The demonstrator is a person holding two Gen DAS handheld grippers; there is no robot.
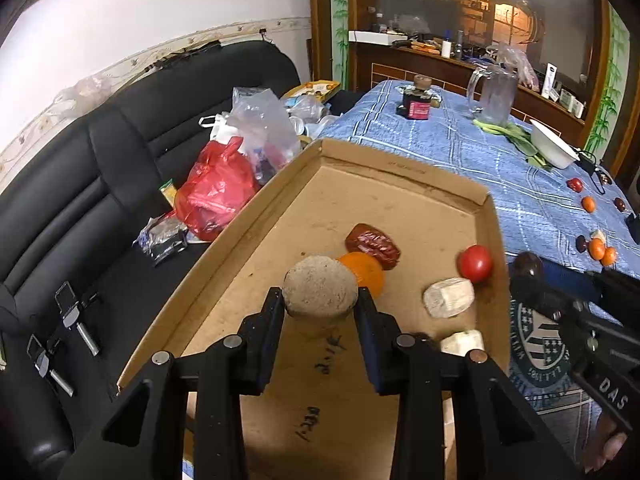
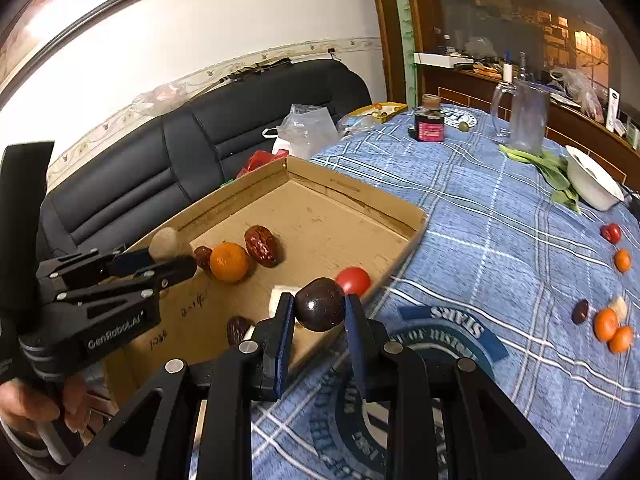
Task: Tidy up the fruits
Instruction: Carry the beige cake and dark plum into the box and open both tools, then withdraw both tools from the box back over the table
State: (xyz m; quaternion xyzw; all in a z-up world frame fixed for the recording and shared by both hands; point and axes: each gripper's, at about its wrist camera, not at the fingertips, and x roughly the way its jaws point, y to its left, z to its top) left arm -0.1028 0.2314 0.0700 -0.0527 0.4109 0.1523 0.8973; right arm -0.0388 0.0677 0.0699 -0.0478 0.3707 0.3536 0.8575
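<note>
A shallow cardboard tray (image 1: 404, 178) (image 2: 360, 196) lies on the blue checked cloth. My left gripper (image 1: 320, 300) (image 2: 168, 256) is shut on a tan round fruit (image 1: 320, 290) (image 2: 164, 243) above the tray. In the tray lie an orange (image 1: 366, 270) (image 2: 229, 262), a red date (image 1: 372, 245) (image 2: 262, 246), a tomato (image 1: 475, 263) (image 2: 354, 280) and pale chunks (image 1: 448, 297). My right gripper (image 2: 320, 308) (image 1: 536, 280) is shut on a dark round fruit (image 2: 320, 309) (image 1: 527, 265) over the tray's near right edge. More oranges (image 2: 606, 324) (image 1: 597, 248) and dark fruits (image 2: 580, 311) lie on the cloth at right.
A black sofa (image 1: 120, 160) with plastic bags (image 1: 216, 192) runs along the left. On the table's far side stand a dark jar (image 2: 430, 124), a glass jug (image 2: 524, 116), green leaves (image 2: 556, 176) and a white bowl (image 2: 592, 184). A hand (image 2: 32, 404) holds the left gripper.
</note>
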